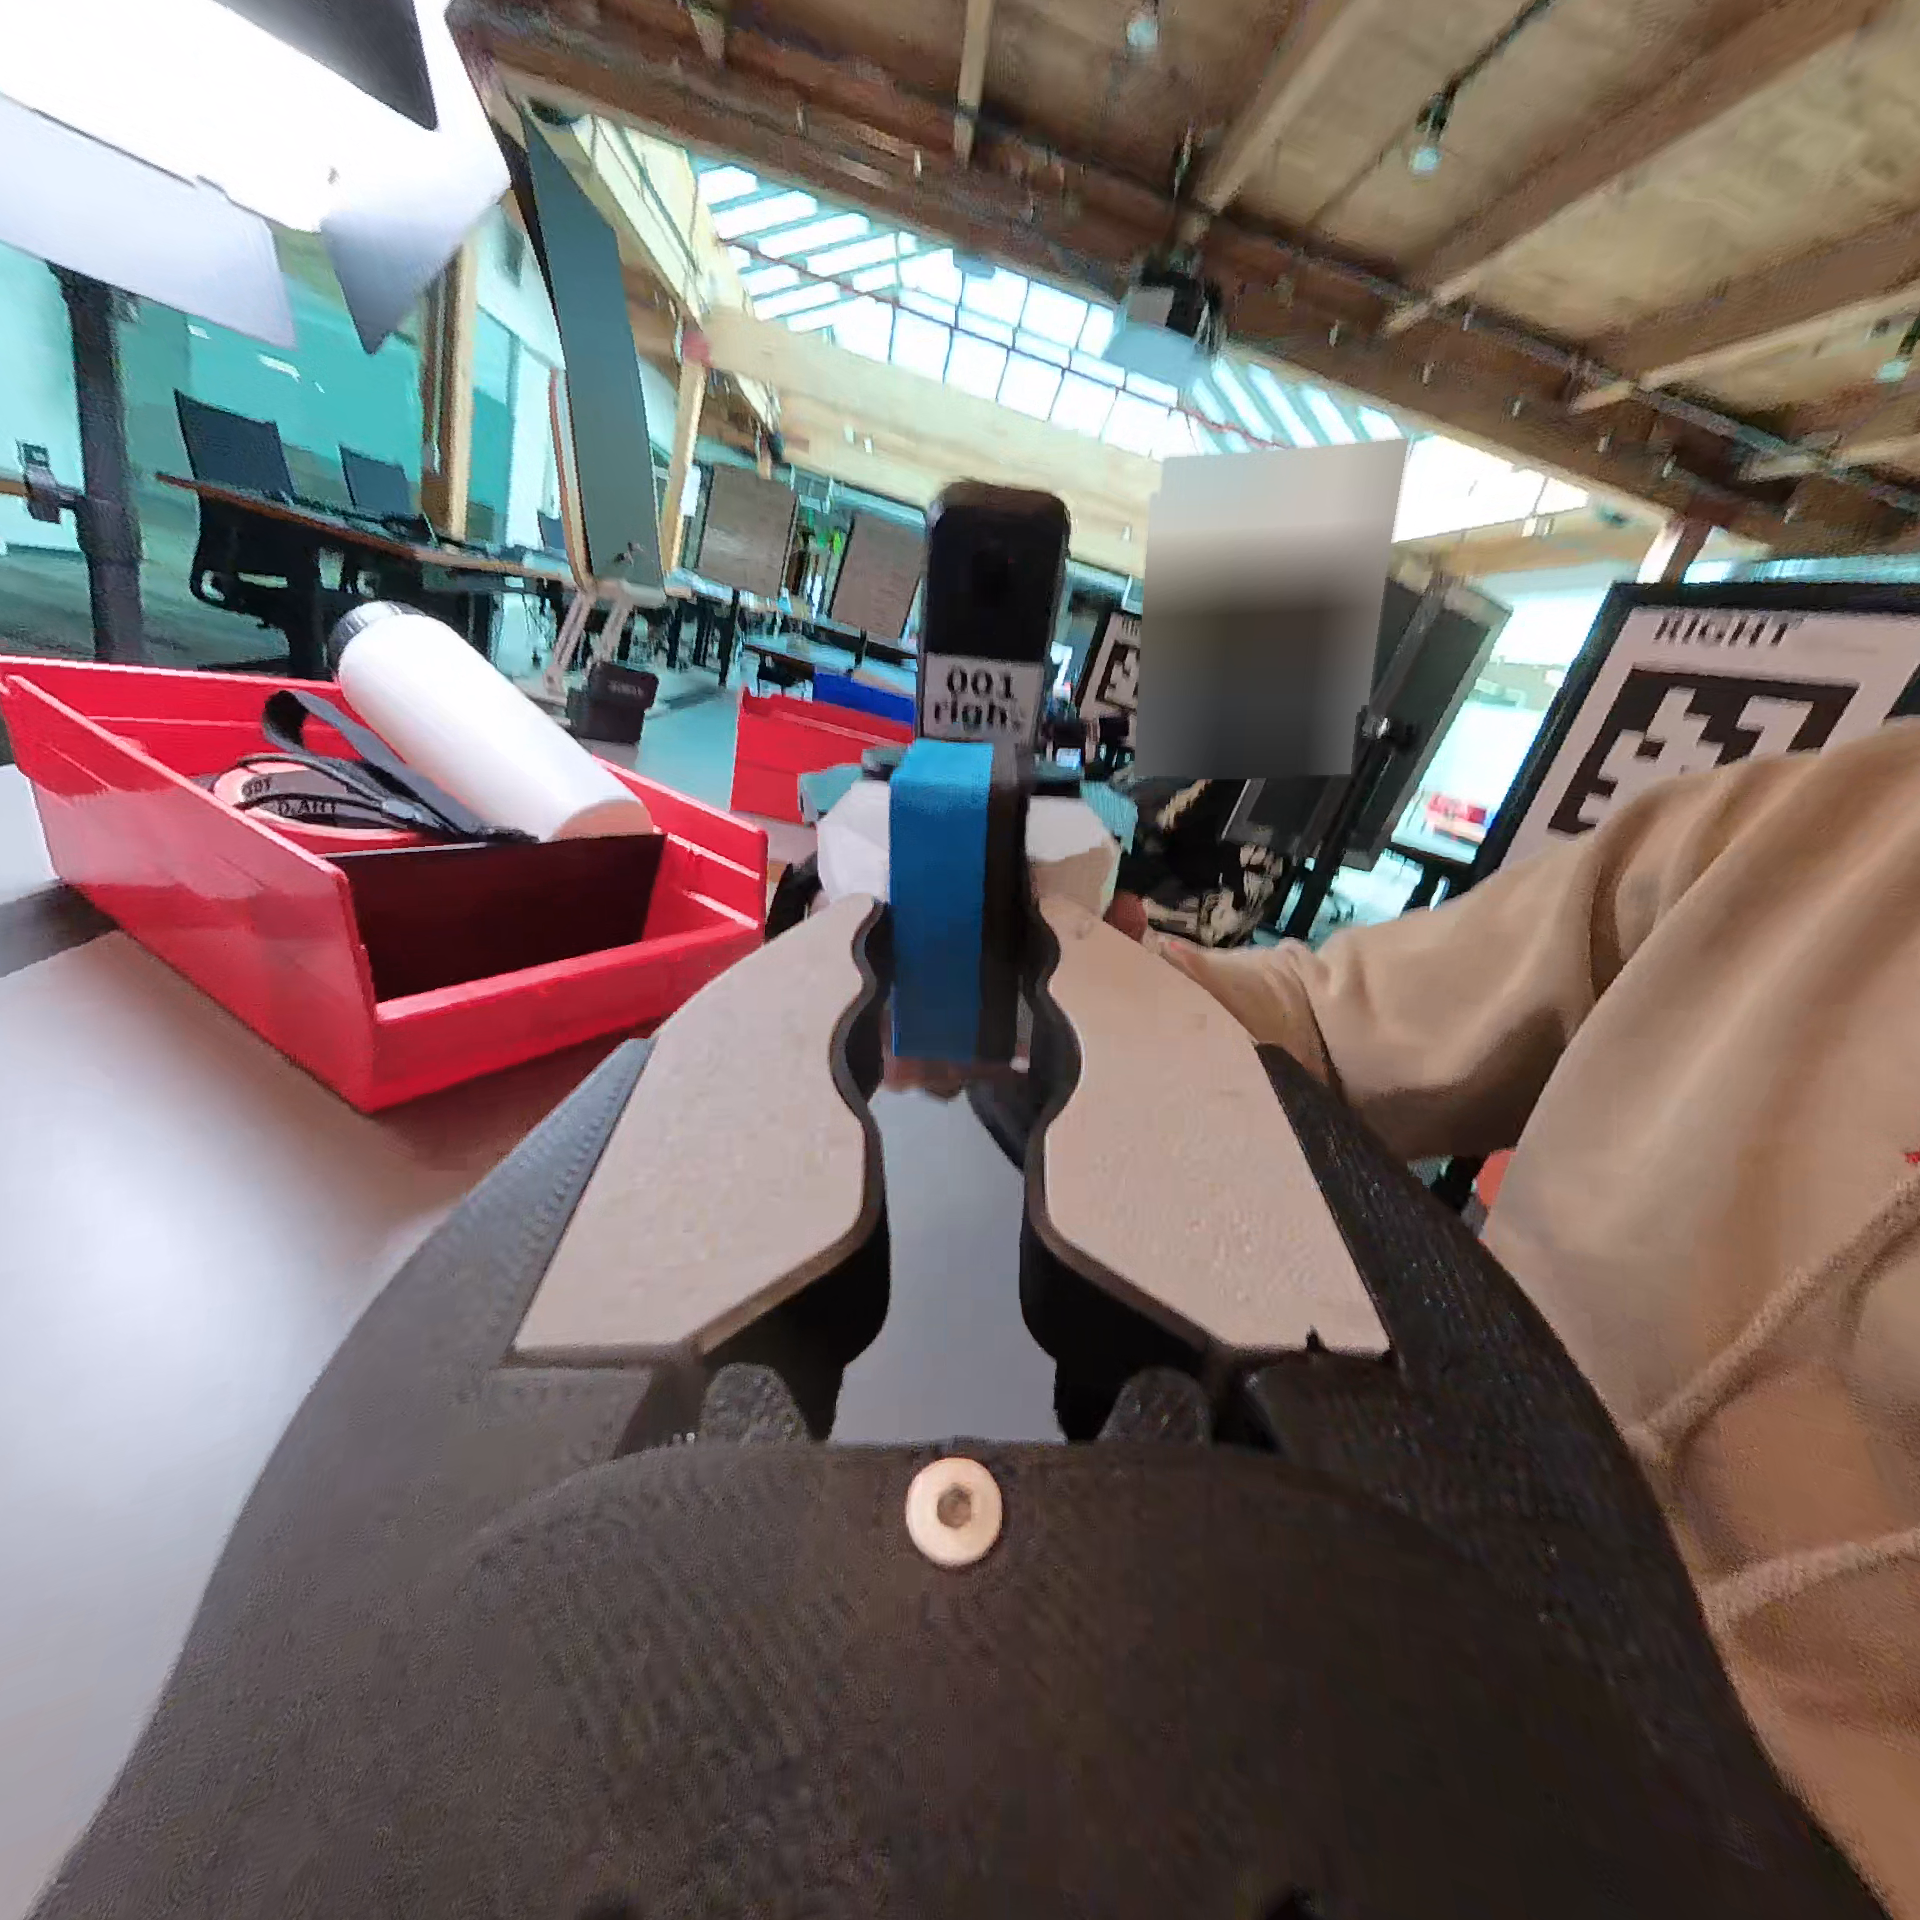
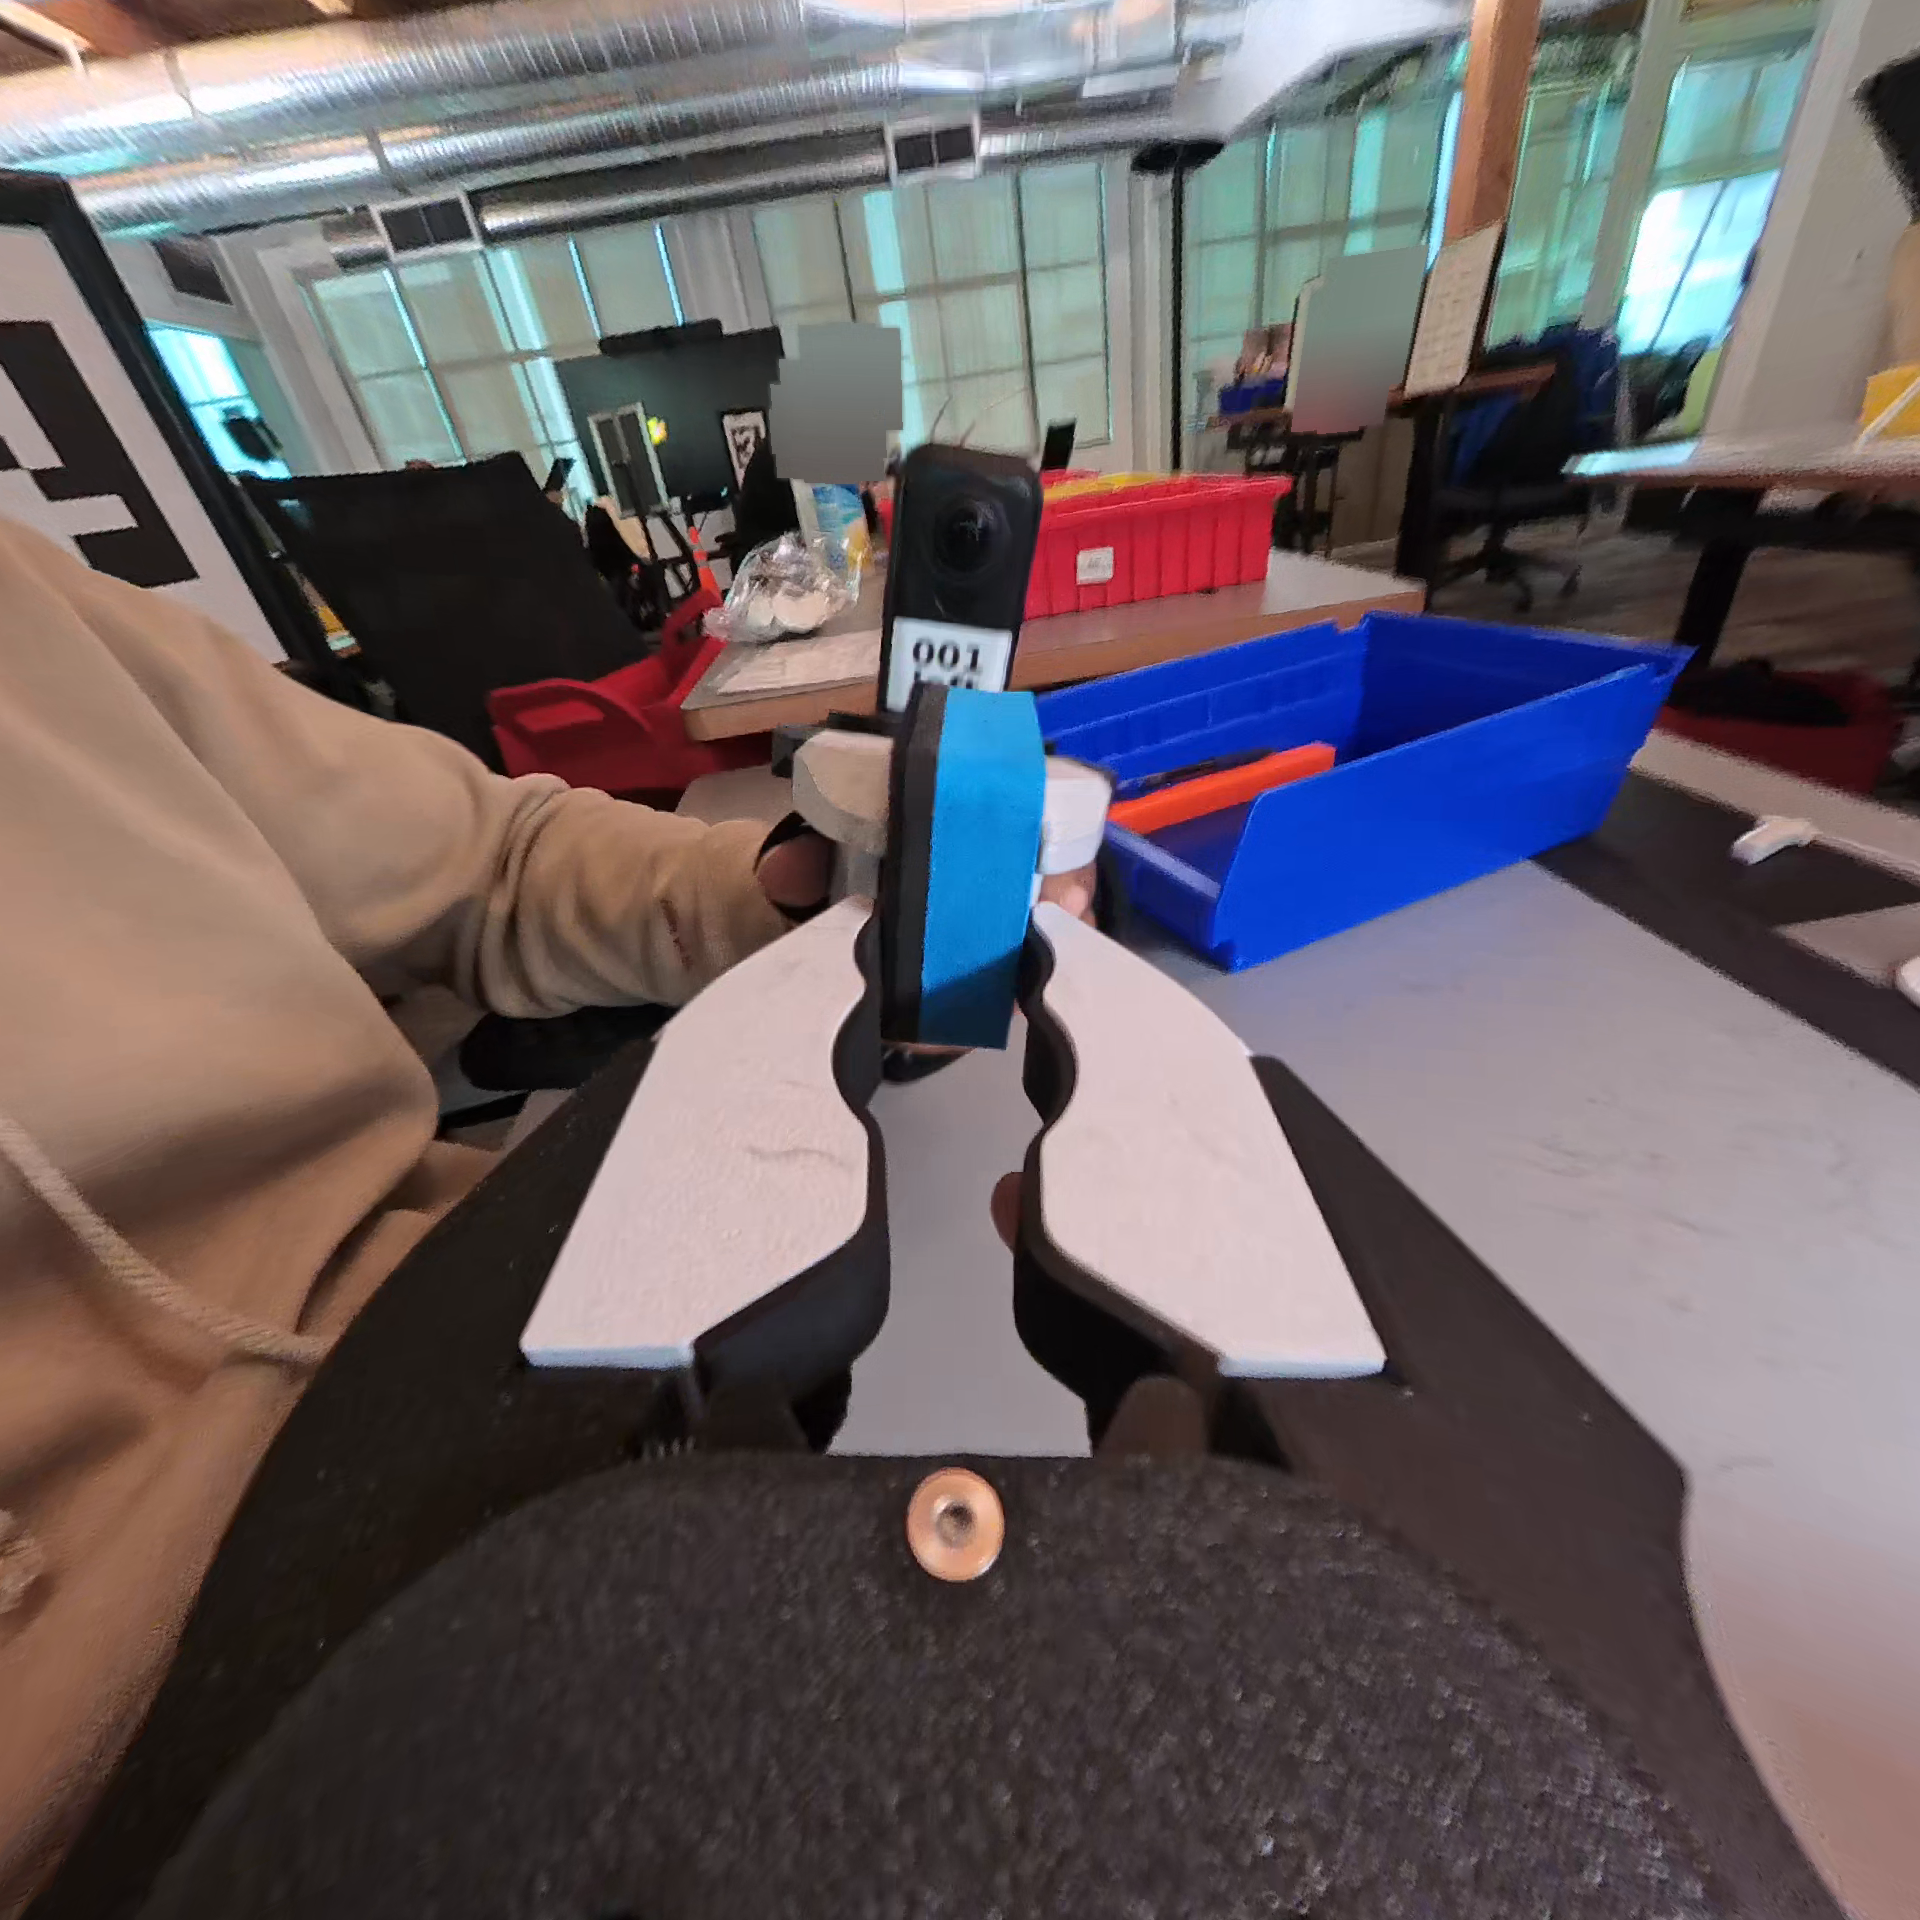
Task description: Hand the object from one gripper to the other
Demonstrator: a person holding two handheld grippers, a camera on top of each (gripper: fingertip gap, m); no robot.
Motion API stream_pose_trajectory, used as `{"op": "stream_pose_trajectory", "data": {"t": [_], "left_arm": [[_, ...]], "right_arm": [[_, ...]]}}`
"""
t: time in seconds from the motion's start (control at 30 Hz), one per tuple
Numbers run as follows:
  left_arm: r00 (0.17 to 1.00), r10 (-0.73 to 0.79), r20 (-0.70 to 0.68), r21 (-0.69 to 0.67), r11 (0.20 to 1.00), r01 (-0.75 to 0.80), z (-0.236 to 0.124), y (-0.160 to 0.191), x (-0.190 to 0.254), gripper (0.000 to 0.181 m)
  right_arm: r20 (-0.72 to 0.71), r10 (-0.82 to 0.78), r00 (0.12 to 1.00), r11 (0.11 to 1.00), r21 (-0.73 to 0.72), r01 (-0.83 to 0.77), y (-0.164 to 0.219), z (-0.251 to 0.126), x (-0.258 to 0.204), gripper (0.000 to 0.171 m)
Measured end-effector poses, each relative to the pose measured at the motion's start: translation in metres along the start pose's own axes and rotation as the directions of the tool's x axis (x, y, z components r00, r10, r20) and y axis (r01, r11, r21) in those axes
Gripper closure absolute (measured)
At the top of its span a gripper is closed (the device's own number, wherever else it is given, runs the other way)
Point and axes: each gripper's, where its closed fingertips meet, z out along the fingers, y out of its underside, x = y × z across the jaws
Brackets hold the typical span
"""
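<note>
Above the grey tabletop (image 2: 1507,1122), between the red plastic bin (image 1: 239,935) holding a white cylindrical bottle (image 1: 478,717) and the open-fronted blue plastic bin (image 2: 1455,831), the two tools met nose to nose around a flat foam block (image 1: 935,914), blue on one face and black on the other, which stood upright in the air and touched nothing else. The left gripper (image 1: 956,987) had its tongs drawn narrow onto the lower part of the foam block, the dark pads seeming to lie against both faces. The right gripper (image 2: 951,977) was likewise narrowed onto it from the opposite side, so that both appeared to hold it at once; which one carried the load could not be told. The step in hand looked like the exchange itself, and doing it well probably meant keeping both tools level and motionless, confirming that the receiving pads sat squarely on the flat faces rather than on an edge, and only then easing the giving tongs apart. The giver would best withdraw straight back along its own fingers, since a sideways pull could twist the soft, light foam out of line.
</note>
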Motion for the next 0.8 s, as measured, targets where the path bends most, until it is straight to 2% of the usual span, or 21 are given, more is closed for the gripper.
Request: {"op": "stream_pose_trajectory", "data": {"t": [0.1,0.17,0.27,0.37,0.4,0.43,0.5,0.6,0.63,0.7,0.77,0.8], "left_arm": [[0.995,0.088,0.052,-0.096,0.992,-0.083,-0.006,0.000,-0.007,0.143],[0.985,0.149,0.087,-0.199,0.972,-0.129,-0.009,0.006,-0.012,0.142],[0.996,0.063,0.058,-0.368,0.929,-0.037,-0.011,0.031,-0.010,0.135],[0.998,-0.035,0.044,-0.525,0.850,0.053,-0.013,0.066,-0.009,0.149],[0.999,-0.038,0.037,-0.559,0.827,0.052,-0.014,0.074,-0.008,0.157],[0.999,-0.021,0.050,-0.557,0.829,0.046,-0.013,0.075,-0.011,0.157],[0.994,-0.029,0.109,-0.482,0.873,0.078,-0.012,0.061,-0.021,0.158],[0.954,-0.245,0.175,-0.225,0.933,0.281,-0.016,0.026,-0.038,0.159],[0.922,-0.349,0.167,-0.123,0.920,0.371,-0.019,0.016,-0.044,0.159],[0.835,-0.545,0.073,0.037,0.838,0.544,-0.023,0.000,-0.049,0.159],[0.763,-0.646,0.003,0.089,0.760,0.644,-0.021,0.000,-0.049,0.159],[0.750,-0.662,0.004,0.086,0.747,0.659,-0.017,0.004,-0.048,0.159]], "right_arm": [[0.046,0.106,0.993,0.992,-0.067,-0.103,0.000,-0.008,-0.001,0.149],[0.055,0.182,0.982,0.966,-0.194,-0.169,0.014,-0.014,0.000,0.149],[0.044,0.138,0.989,0.922,-0.370,-0.112,0.046,-0.018,-0.002,0.149],[0.056,0.060,0.997,0.868,-0.496,-0.024,0.072,-0.012,-0.008,0.149],[0.044,0.033,0.998,0.854,-0.520,-0.005,0.078,-0.010,-0.006,0.149],[0.029,-0.004,1.000,0.841,-0.540,0.019,0.083,-0.011,-0.001,0.149],[-0.040,-0.085,0.996,0.882,-0.467,0.057,0.070,-0.010,0.014,0.146],[-0.224,-0.294,0.929,0.927,-0.305,0.220,0.030,-0.015,0.041,0.123],[-0.271,-0.383,0.883,0.911,-0.270,0.312,0.018,-0.018,0.045,0.118],[-0.318,-0.520,0.792,0.851,-0.267,0.452,0.008,-0.018,0.045,0.107],[-0.342,-0.601,0.723,0.798,-0.313,0.515,0.011,-0.010,0.045,0.095],[-0.355,-0.632,0.689,0.774,-0.330,0.540,0.013,-0.006,0.045,0.089]]}}
